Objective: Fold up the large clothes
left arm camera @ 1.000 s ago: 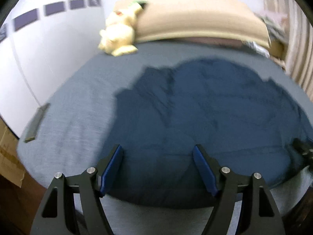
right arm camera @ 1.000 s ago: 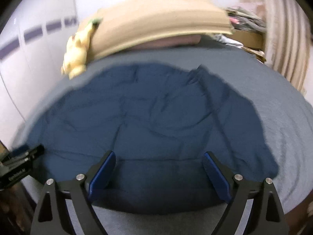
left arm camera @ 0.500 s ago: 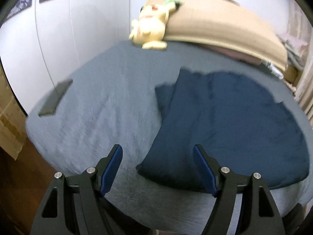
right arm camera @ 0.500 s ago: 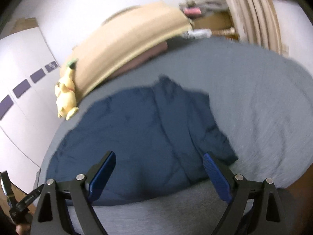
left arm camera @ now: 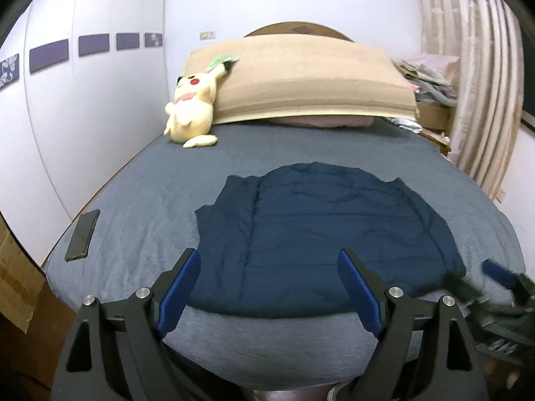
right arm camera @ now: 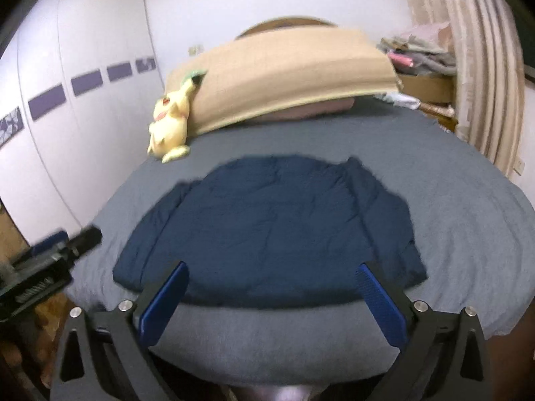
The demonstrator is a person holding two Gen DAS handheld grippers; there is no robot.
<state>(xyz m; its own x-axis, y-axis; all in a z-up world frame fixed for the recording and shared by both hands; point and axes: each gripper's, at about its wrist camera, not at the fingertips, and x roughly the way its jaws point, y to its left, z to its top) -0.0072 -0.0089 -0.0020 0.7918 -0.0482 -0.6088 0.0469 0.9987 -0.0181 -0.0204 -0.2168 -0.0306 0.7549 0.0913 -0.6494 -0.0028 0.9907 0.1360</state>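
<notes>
A navy quilted jacket (left arm camera: 321, 234) lies spread flat on the grey bedsheet (left arm camera: 160, 193), toward the foot of the bed, its sleeves folded in along both sides. The left gripper (left arm camera: 269, 287) hangs over the foot edge with its blue-padded jaws spread wide and holding nothing; the jacket's near hem shows between the fingers but apart from them. The right gripper (right arm camera: 274, 295) is also released and empty, poised just short of the same hem, slightly blurred. Up by the tan pillow (left arm camera: 301, 80) a yellow Pikachu plush (left arm camera: 194, 110) leans, and a dark phone (left arm camera: 83, 234) rests on the bed's left edge.
</notes>
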